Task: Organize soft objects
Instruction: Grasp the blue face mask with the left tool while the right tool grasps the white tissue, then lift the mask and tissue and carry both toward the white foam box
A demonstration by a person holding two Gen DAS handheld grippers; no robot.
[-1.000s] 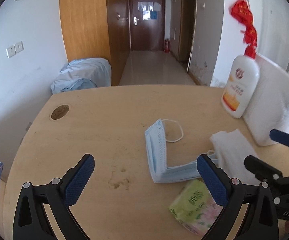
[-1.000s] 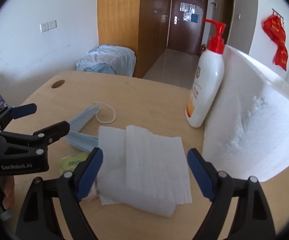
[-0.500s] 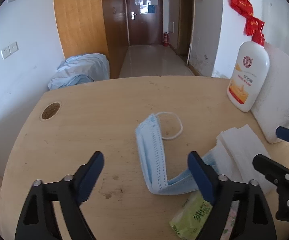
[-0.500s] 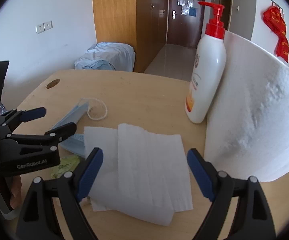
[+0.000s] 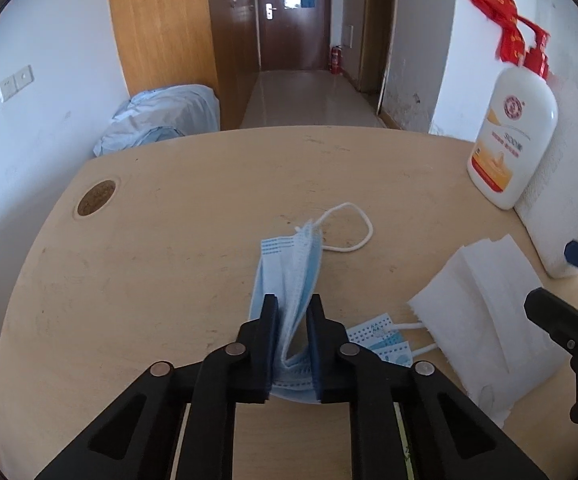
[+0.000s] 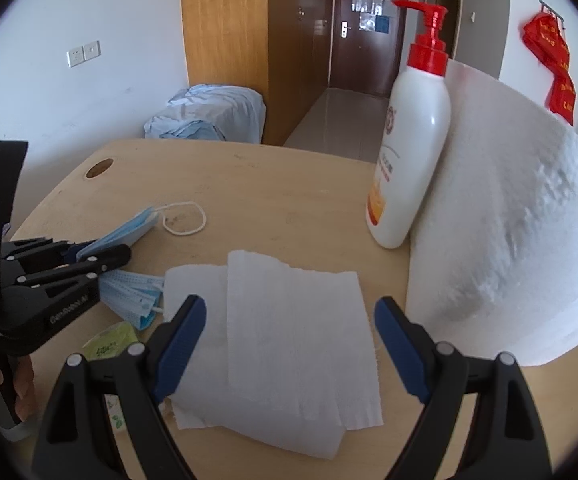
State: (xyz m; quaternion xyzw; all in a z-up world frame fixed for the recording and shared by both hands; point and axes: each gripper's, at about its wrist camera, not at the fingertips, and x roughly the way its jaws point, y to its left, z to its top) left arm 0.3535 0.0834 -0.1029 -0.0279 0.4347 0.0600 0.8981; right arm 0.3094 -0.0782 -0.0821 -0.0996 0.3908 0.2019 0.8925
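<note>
A stack of blue face masks (image 5: 289, 280) lies folded in the middle of the wooden table (image 5: 169, 240), its white ear loop (image 5: 353, 232) at the far end. My left gripper (image 5: 292, 312) is shut on the near fold of the masks; it also shows in the right wrist view (image 6: 101, 254). Folded white paper towels (image 6: 289, 332) lie to the right, with my right gripper (image 6: 289, 344) open just above their near part. A green tissue pack (image 6: 109, 340) lies by the towels' left edge.
A white lotion bottle (image 6: 409, 160) with a red pump stands at the back right against a big paper-towel roll (image 6: 509, 240). A round cable hole (image 5: 97, 198) is at the table's far left. A wall and a hallway lie beyond.
My left gripper moved forward and shut on the fold of the blue masks; it was open before. My right gripper stayed open over the paper towels, shifting only slightly.
</note>
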